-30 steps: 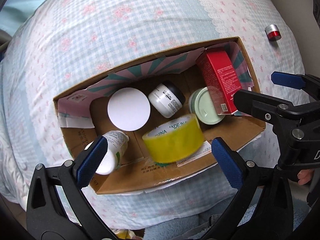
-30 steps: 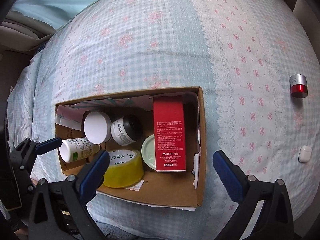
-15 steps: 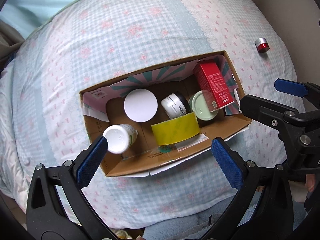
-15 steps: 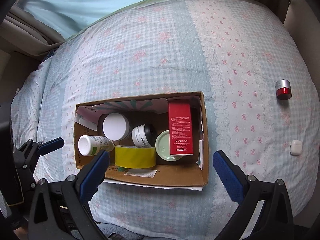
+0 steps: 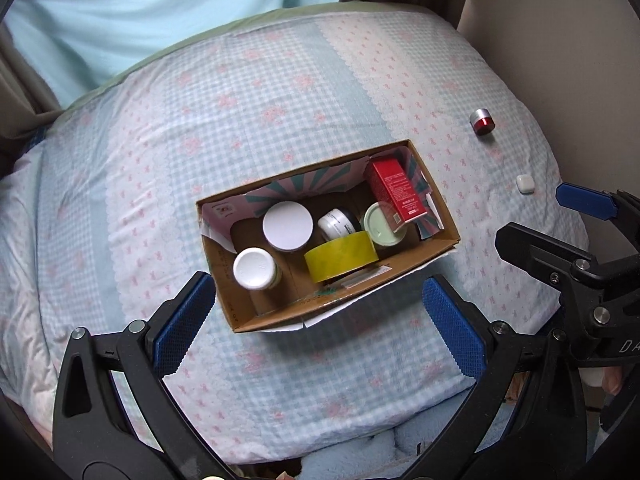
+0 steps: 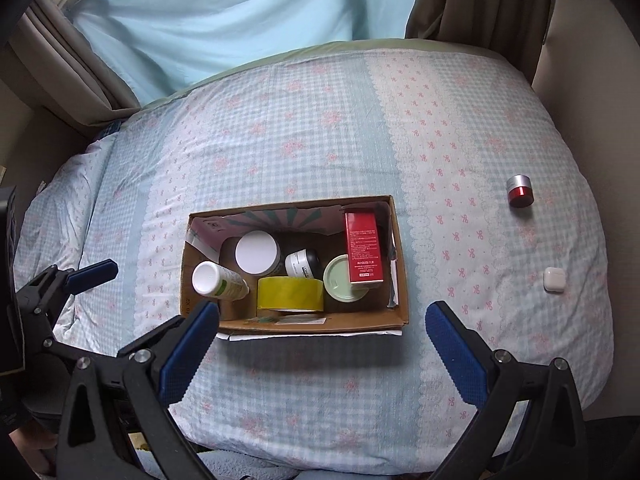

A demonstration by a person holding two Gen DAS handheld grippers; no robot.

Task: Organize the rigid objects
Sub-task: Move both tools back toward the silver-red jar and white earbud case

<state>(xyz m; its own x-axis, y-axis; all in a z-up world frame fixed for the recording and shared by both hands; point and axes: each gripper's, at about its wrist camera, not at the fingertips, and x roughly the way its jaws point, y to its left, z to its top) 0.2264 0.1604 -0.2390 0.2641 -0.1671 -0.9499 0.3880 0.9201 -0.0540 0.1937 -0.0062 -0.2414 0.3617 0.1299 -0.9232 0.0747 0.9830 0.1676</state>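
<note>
Box (image 6: 294, 322) on bed (image 6: 320, 128) already holds jars, tape (image 6: 290, 293), red carton (image 6: 364, 246). Your left tool (image 5: 316, 320) and right tool (image 6: 322, 338) hover wide open, empty. Red jar (image 6: 520, 191) and white case (image 6: 554, 279) lie outside, right of box; likely yours to fetch.

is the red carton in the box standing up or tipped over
Tipped. The red carton leans at the right end of the cardboard box, its lower end resting on the pale green lid, its printed face turned upward.
</note>
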